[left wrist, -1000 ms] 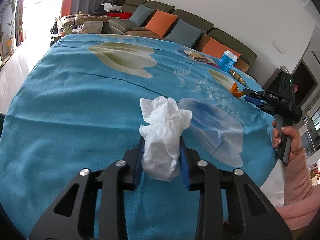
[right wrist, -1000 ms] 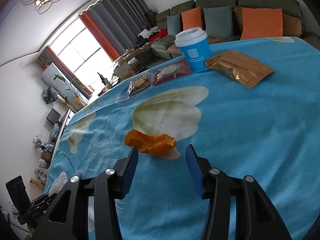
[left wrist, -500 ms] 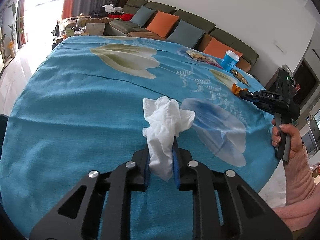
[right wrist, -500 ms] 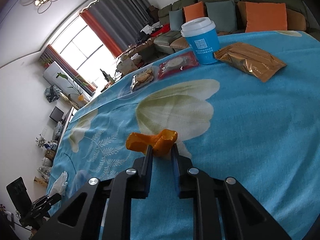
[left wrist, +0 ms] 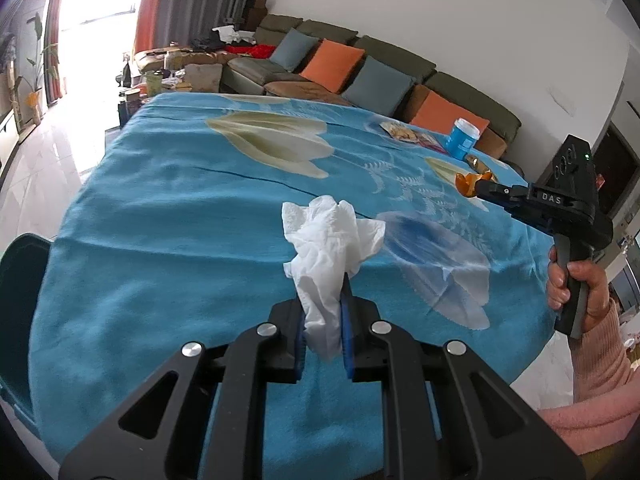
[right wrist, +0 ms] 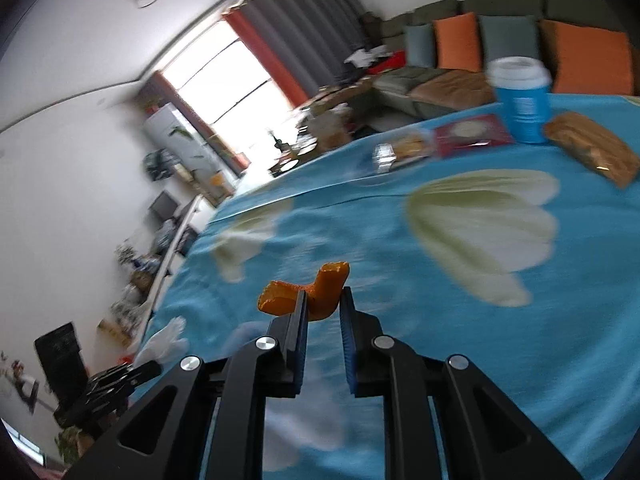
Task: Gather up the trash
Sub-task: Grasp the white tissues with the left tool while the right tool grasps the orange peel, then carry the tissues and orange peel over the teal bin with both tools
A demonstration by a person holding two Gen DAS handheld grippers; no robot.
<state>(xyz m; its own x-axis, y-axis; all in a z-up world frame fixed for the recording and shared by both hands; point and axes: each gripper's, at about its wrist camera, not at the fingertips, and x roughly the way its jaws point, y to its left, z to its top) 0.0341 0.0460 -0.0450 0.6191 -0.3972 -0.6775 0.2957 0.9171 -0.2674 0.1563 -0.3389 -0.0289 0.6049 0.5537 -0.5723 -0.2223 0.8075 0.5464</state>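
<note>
Clearly both tools are loaded. The left tool is clenched on a crumpled white tissue, whose lower end is pinched between the blue pads while the loose top fans out above the fingertips, over the blue flowered cloth that covers the worktop. The right tool is clamped on a piece of orange peel — the curled strip sticks up and out to the left past the fingertips, held clear of the cloth as far as the blurred right wrist view shows. From the left wrist view the right tool appears off to the right of the tissue, gripped by the person's right hand, the peel at its tip. Beyond the peel, toward the sofa, stand a blue paper cup with a white lid, a brown snack packet just beside it, a red wrapper and a clear biscuit pack — all resting on the cloth.
</note>
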